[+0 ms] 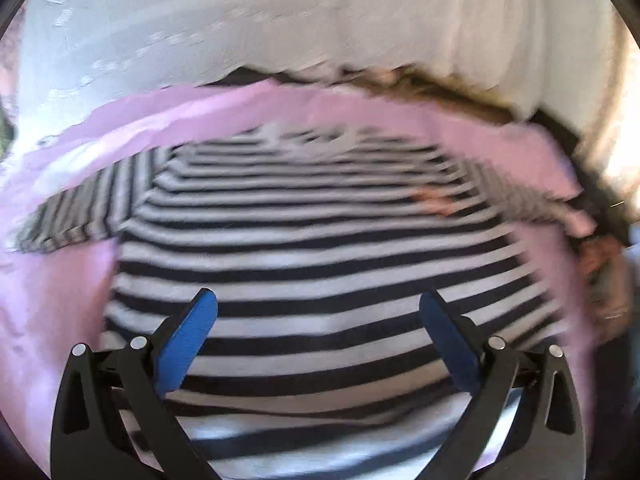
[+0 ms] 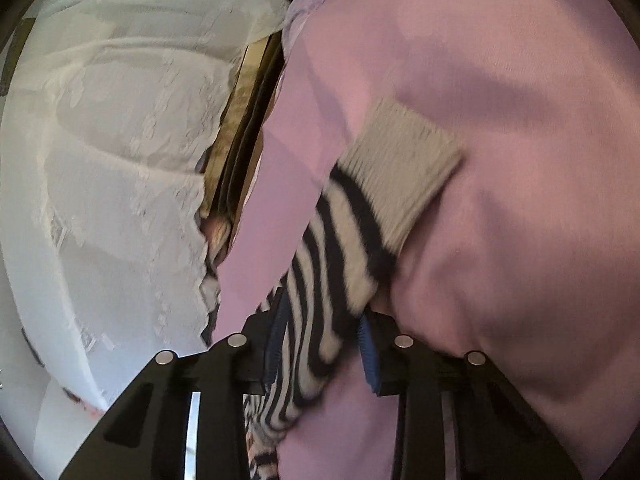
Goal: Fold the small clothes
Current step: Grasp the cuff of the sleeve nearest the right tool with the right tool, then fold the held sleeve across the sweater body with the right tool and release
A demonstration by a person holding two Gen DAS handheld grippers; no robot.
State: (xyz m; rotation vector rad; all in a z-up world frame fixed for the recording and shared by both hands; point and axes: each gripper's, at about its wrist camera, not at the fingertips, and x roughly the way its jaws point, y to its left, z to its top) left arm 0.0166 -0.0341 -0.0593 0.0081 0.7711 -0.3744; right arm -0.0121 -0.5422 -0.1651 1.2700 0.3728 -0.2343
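Note:
A small black-and-white striped sweater [image 1: 312,248] lies flat on a pink cloth [image 1: 52,300], its left sleeve [image 1: 84,204] spread out to the side. My left gripper [image 1: 318,306] is open and empty, just above the sweater's lower body. In the right wrist view my right gripper [image 2: 322,320] is shut on the sweater's other sleeve [image 2: 340,248], whose grey ribbed cuff [image 2: 400,168] points away from me over the pink cloth [image 2: 500,160]. The left wrist view is blurred.
A white lace curtain [image 1: 320,20] hangs behind the surface and also shows in the right wrist view [image 2: 120,140]. A dark gap with brown edges [image 2: 244,120] runs between curtain and pink cloth. Dark clutter [image 1: 604,272] sits at the right edge.

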